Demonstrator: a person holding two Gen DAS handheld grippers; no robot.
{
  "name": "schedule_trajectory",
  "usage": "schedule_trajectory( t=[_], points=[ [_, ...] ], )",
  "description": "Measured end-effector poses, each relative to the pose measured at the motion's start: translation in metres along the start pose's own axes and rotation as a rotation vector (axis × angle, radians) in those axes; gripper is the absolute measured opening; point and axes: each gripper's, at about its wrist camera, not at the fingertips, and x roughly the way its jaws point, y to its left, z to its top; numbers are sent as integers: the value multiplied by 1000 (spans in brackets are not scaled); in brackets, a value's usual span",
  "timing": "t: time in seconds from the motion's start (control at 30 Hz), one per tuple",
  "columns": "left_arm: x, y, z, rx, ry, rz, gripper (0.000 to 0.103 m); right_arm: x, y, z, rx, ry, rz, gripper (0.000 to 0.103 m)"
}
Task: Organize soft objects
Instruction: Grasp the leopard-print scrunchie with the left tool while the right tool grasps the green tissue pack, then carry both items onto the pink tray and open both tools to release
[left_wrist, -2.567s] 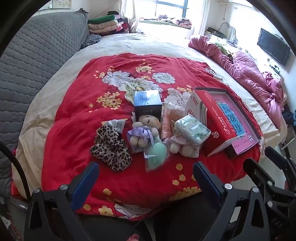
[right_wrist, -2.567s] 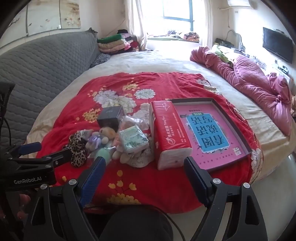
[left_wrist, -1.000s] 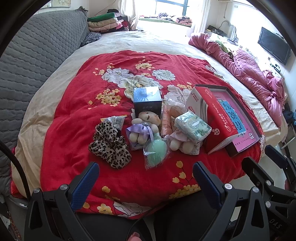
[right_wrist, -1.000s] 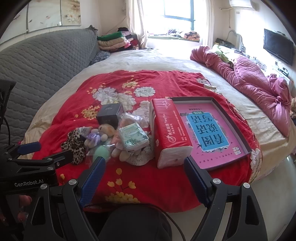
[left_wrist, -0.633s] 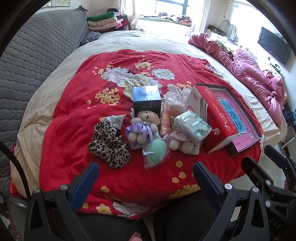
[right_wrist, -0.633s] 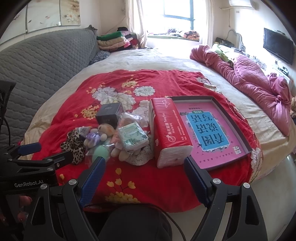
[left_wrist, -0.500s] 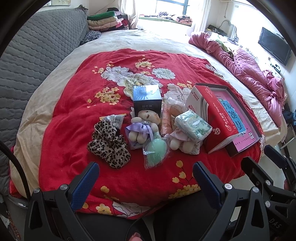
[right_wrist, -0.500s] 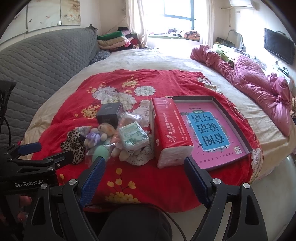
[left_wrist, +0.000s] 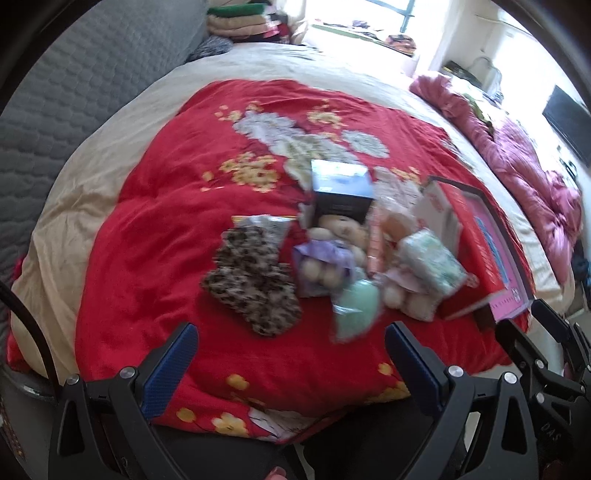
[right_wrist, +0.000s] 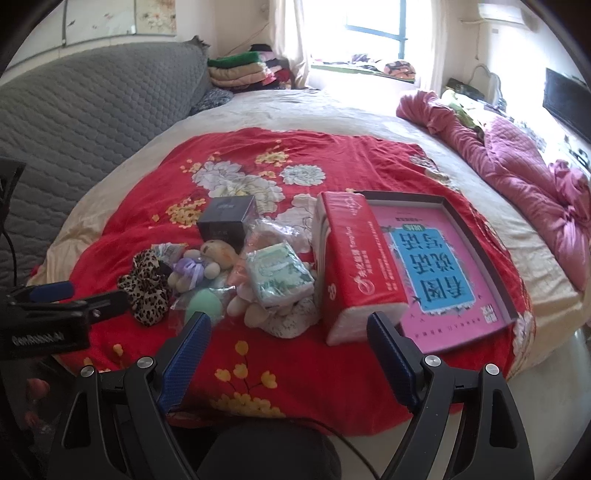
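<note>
On a round bed (right_wrist: 362, 110) spread with a red floral quilt (right_wrist: 155, 229), a jumble of soft things lies clustered near the front edge: a leopard-print scrunchie (right_wrist: 146, 291), a small plush bear (right_wrist: 207, 264) with a lilac bow, a bagged green sponge (right_wrist: 205, 304) and a pale green tissue pack (right_wrist: 279, 277) resting on another plush toy. Just beside them on the right stands a red tissue brick (right_wrist: 354, 266), leaning against a pink-lined box lid (right_wrist: 439, 266); a dark box (right_wrist: 227, 218) sits behind the bear. Both tools hover short of the pile, holding nothing: the left hand-held gripper (left_wrist: 290, 363) spread wide, the right hand-held gripper (right_wrist: 288, 356) likewise spread. A crumpled pink duvet (right_wrist: 517, 166) lies at the far right.
</note>
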Motion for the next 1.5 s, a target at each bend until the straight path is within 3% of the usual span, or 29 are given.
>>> schedule_trajectory(
  t=[0.23,0.5,0.63,0.7,0.83,0.9,0.97,1.1,1.3,1.5],
  points=[
    [40,48,12,-106,94,-24,102,45,12,26,-121,54,4,87],
    [85,61,26,-148,151,-6,100,91,25,40,-228,126,-2,87],
    [109,61,29,-167,196,-38,78,108,26,41,-250,159,-34,87],
    [116,63,28,-184,210,-61,73,115,25,40,-254,175,-43,86],
    [121,69,27,-214,207,-127,56,126,23,39,-245,209,-15,61],
    [119,71,27,-225,204,-158,47,130,21,38,-238,221,-4,58],
    [116,74,26,-243,193,-175,29,129,19,39,-217,214,21,53],
    [111,80,26,-263,184,-217,11,120,9,43,-148,188,74,50],
    [85,77,33,-244,127,-248,8,92,-9,51,-58,134,119,49],
    [41,39,46,-124,50,-284,8,56,-29,60,-3,62,133,49]
  ],
)
